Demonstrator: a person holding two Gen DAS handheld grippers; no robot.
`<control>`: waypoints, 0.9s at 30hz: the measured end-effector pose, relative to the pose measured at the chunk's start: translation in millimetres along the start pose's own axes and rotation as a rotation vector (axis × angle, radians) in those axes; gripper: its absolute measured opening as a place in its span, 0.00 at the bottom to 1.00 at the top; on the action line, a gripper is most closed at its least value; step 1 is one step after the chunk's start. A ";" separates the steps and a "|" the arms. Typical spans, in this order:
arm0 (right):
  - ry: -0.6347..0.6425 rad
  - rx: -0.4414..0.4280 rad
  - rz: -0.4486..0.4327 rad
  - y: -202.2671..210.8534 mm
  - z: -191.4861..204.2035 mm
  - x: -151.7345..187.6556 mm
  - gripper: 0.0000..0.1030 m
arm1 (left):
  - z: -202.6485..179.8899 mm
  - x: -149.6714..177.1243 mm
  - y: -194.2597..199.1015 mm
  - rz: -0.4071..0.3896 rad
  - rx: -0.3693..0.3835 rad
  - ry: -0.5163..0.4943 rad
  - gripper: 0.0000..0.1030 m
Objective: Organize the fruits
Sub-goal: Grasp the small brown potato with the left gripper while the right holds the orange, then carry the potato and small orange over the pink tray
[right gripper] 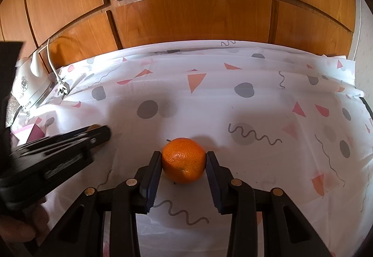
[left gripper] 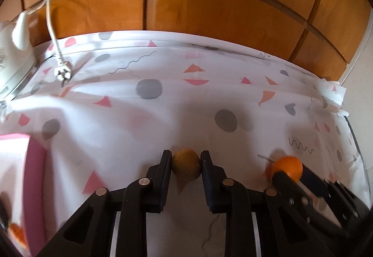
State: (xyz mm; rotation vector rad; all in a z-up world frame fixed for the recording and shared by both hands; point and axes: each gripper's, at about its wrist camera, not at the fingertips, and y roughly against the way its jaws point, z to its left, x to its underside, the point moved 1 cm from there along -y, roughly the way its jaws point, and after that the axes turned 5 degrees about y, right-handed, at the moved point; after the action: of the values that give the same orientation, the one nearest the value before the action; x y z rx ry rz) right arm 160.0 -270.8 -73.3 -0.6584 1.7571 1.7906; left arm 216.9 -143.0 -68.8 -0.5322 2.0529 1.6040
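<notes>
My left gripper point(left gripper: 186, 155) is shut on a small brown-yellow round fruit point(left gripper: 186, 165) and holds it just above the patterned tablecloth point(left gripper: 163, 117). My right gripper point(right gripper: 184, 155) is shut on an orange point(right gripper: 184, 160) over the cloth. In the left wrist view the right gripper point(left gripper: 291, 172) with the orange point(left gripper: 288, 165) shows at the right. In the right wrist view the left gripper point(right gripper: 102, 132) shows at the left, blurred. A pink container point(left gripper: 35, 175) stands at the left edge, with another orange fruit point(left gripper: 17, 232) by its near end.
A white iron point(right gripper: 30, 91) with its cord and plug point(left gripper: 63, 73) sits at the table's far left. Wooden cabinet doors point(left gripper: 186, 12) stand right behind the table. The cloth hangs over the right edge point(left gripper: 349, 131).
</notes>
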 end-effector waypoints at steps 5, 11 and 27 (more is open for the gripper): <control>0.021 0.011 0.007 -0.5 1.5 -1.5 0.37 | 7.9 17.7 31.8 -0.025 -0.008 -0.007 0.24; 0.026 0.004 0.006 10.7 5.2 -2.3 0.37 | 17.8 47.3 57.1 -0.031 -0.014 0.000 0.24; 0.067 -0.062 0.036 54.1 32.5 45.5 0.37 | 30.0 98.2 69.7 -0.049 -0.037 0.016 0.25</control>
State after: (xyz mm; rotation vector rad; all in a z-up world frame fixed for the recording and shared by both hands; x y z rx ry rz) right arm 90.7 -236.6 -63.4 -0.7249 1.7732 1.8739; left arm 101.5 -98.4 -77.6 -0.6054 2.0103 1.6168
